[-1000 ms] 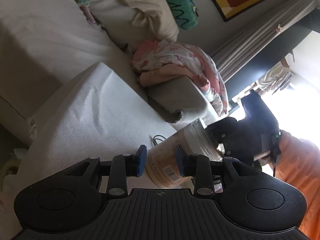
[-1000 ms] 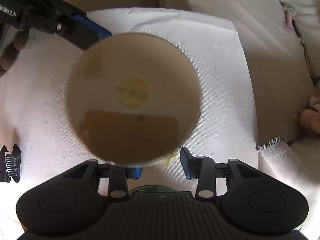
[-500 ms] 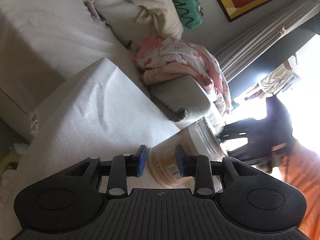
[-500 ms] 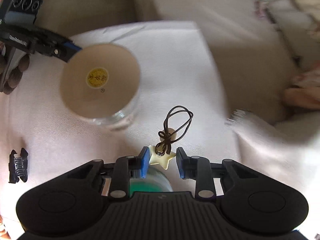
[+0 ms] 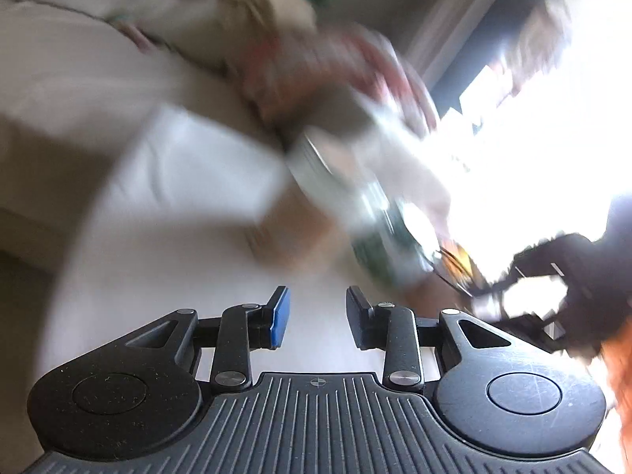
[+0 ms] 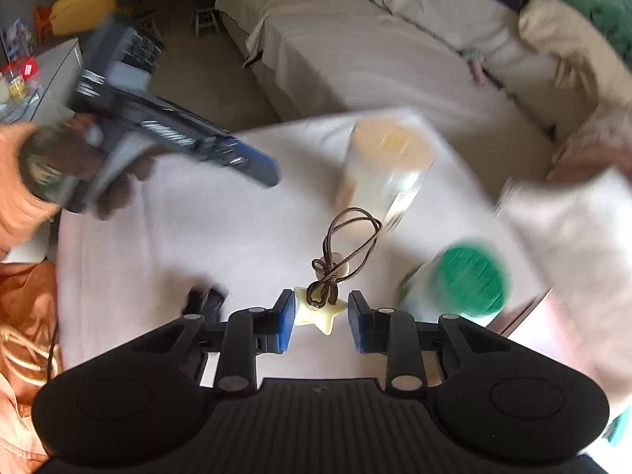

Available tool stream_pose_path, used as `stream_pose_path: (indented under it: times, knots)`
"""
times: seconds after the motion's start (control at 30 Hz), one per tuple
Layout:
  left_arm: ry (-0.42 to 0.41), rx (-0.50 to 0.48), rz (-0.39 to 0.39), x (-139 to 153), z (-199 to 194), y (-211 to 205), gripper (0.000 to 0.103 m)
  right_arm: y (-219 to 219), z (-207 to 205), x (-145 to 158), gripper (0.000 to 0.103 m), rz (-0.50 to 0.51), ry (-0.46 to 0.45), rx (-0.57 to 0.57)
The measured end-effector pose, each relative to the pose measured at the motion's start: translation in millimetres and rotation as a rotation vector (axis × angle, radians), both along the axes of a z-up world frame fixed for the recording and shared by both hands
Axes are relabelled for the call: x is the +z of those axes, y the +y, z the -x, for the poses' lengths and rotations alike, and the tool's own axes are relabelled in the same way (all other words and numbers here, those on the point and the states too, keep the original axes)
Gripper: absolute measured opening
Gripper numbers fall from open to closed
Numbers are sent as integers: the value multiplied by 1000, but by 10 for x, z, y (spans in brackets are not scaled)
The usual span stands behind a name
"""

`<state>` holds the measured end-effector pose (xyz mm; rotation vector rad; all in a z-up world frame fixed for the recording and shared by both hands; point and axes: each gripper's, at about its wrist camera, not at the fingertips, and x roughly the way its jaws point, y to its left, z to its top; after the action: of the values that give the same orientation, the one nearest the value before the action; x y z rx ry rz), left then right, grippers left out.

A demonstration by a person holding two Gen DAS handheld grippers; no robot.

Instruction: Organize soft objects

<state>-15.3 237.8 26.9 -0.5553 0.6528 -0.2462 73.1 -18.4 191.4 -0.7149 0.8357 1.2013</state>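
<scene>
My right gripper (image 6: 320,319) is shut on a cream star-shaped hair tie (image 6: 319,312) with a brown elastic loop (image 6: 347,245), held above the white-covered table (image 6: 197,233). My left gripper (image 5: 315,318) is open and empty above the same table (image 5: 166,260); it also shows in the right wrist view (image 6: 252,170), held in a hand. A clear jar with a tan lid (image 6: 385,166) stands on the table, blurred in the left wrist view (image 5: 316,189). A green-lidded container (image 6: 466,280) stands to the right.
A black hair claw (image 6: 205,300) lies on the table by my right gripper's left finger. A covered sofa (image 6: 375,47) with cushions and pink clothes runs behind the table. A pale towel (image 6: 568,245) lies at the right. The left wrist view is motion-blurred.
My left gripper let go of the tan-lidded jar and pulled back from it. My right gripper rose and tilted up with the star hair tie held between its fingers.
</scene>
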Motion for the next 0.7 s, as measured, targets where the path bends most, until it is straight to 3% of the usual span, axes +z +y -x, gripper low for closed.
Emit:
stream_pose_path:
  times: [0.07,0.13,0.23,0.33,0.43,0.53,0.63,0.7]
  knots:
    - [80,-59,-41,15,123,-220,35,-72,70,-237,29,0,13,-52]
    - [145,-82,-59,15,234,-379,35,-140,149,-409,37,4,-12,-119]
    - [185,-105,-63,44,365,-544,35,-323,285,-560,52,-34,-58,-227]
    - [201,-123,-71,42,342,-682,35,-667,511,-639,59,-107,-81,-328]
    - [192,-114,-90,39,168,-837,35,-900,635,-811,63,-179,-87,-465]
    - [129,-162,-141,60,-24,-1132,37,-1057,691,-986,65,-242,-111,-597]
    - [104,-209,-136,114,-128,-1343,36,-1180,663,-1110,71,-284,-57,-687]
    - [91,-219,-201,158,-88,-1458,36,-1242,665,-1145,73,-316,-42,-722]
